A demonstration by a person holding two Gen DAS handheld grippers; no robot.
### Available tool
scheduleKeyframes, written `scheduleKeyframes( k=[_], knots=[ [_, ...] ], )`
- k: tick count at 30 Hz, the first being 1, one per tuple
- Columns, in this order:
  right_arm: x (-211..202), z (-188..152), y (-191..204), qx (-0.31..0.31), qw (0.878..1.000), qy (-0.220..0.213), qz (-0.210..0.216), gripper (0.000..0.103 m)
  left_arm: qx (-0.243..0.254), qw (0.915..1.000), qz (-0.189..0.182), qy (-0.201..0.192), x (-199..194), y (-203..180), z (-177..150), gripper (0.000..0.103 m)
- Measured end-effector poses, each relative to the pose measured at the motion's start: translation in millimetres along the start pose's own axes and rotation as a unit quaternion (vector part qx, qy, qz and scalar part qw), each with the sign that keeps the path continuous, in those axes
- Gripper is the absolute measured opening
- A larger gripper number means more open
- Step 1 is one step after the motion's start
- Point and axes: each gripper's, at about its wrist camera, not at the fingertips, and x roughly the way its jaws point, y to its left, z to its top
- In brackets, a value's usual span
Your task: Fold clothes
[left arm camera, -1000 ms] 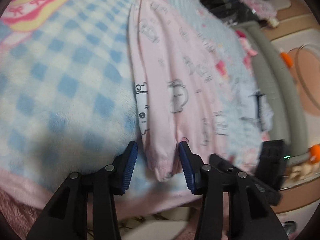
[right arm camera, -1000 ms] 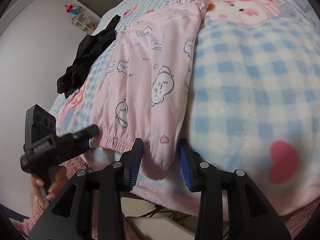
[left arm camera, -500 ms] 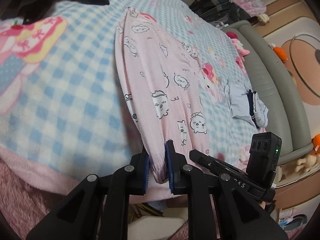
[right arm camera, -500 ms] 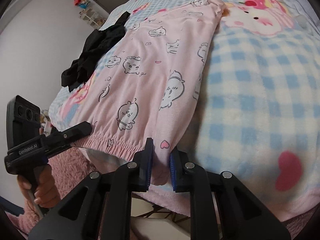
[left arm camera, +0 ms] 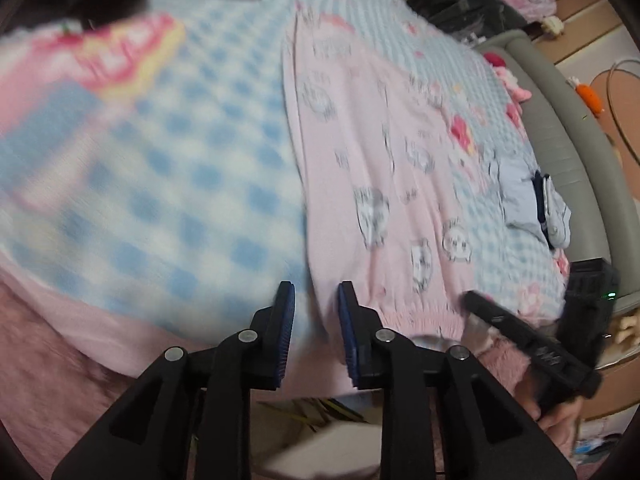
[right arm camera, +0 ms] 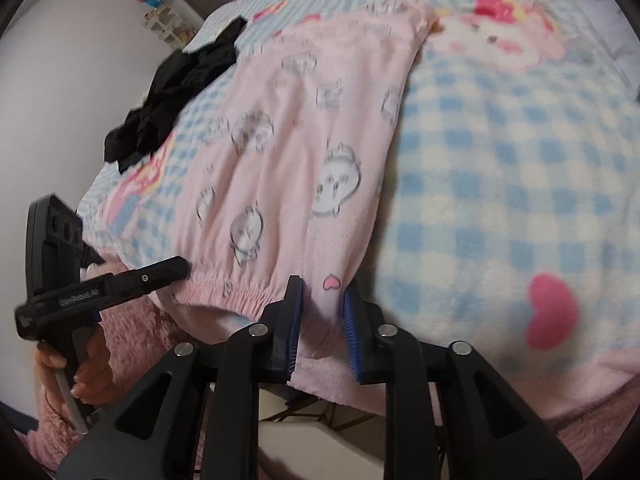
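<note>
Pink pyjama trousers [left arm camera: 380, 180] [right arm camera: 288, 152] with cartoon prints lie lengthwise on the checked blanket, their elastic waistband at the near bed edge. My left gripper [left arm camera: 316, 312] has one waist corner between its blue pads and its jaws are opening slightly; this view is blurred. My right gripper [right arm camera: 322, 304] has the other corner, which fills the gap and hangs below the pads; its jaws are opening slightly too. Each gripper also shows in the other's view, the left gripper [right arm camera: 176, 268] and the right gripper [left arm camera: 472, 300] both at the waistband.
The blue-and-white checked blanket [left arm camera: 160, 180] [right arm camera: 500, 180] covers the bed, with a pink border in front. Black clothes [right arm camera: 176, 92] lie at the far left, and a light blue garment [left arm camera: 532, 200] lies by the grey bed frame [left arm camera: 560, 140]. A wall [right arm camera: 80, 80] stands left.
Both grippers closed on the waistband corners, then widened a little. Both hands have risen, and the waistband stays between the pads.
</note>
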Motion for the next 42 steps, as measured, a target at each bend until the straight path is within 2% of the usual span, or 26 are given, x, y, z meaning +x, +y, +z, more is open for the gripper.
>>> scheduleKeyframes(
  k=[3,6,9,13,18,21,26,28,31,33,37,40,42],
  knots=[
    [-19,12,13,-0.039,0.998,-0.038,-0.041,0.025,-0.006,0.9992,-0.017,-0.036,-12,4,9,0.022],
    [-16,20,17,-0.054,0.995,-0.044,-0.068,0.026,0.015,0.9982,-0.016,-0.056,-12,-5,19,0.022],
    [0,25,19,-0.059,0.996,-0.023,-0.061,0.026,0.031,0.9983,0.007,-0.049,1,-10,27,0.022],
    [16,27,26,-0.072,0.994,-0.019,-0.081,0.026,0.020,0.9992,0.007,-0.035,14,-5,27,0.022],
    [34,20,14,-0.061,0.992,-0.006,-0.106,0.026,0.023,0.9990,0.013,-0.035,21,-4,17,0.024],
    [29,17,6,-0.037,0.994,-0.016,-0.100,0.026,0.044,0.9980,-0.004,-0.046,18,-9,15,0.015],
    [15,30,5,-0.012,0.997,-0.036,-0.074,0.026,0.045,0.9978,-0.012,-0.047,25,-16,16,0.014],
    [17,35,12,-0.029,0.995,-0.038,-0.085,0.026,0.057,0.9961,0.000,-0.068,21,-23,16,0.014],
    [27,34,16,-0.039,0.995,-0.023,-0.094,0.026,0.088,0.9884,0.030,-0.119,3,-38,14,0.014],
    [31,30,17,-0.044,0.994,-0.015,-0.098,0.026,0.093,0.9878,0.008,-0.125,-3,-38,14,0.015],
    [39,23,13,-0.059,0.991,-0.006,-0.122,0.026,0.070,0.9942,0.020,-0.079,15,-24,15,0.015],
    [37,20,4,-0.049,0.990,-0.010,-0.128,0.025,0.057,0.9934,0.040,-0.091,12,-18,15,0.015],
    [33,19,0,-0.041,0.991,-0.011,-0.126,0.024,0.043,0.9939,0.027,-0.098,8,-11,17,0.017]
  ],
)
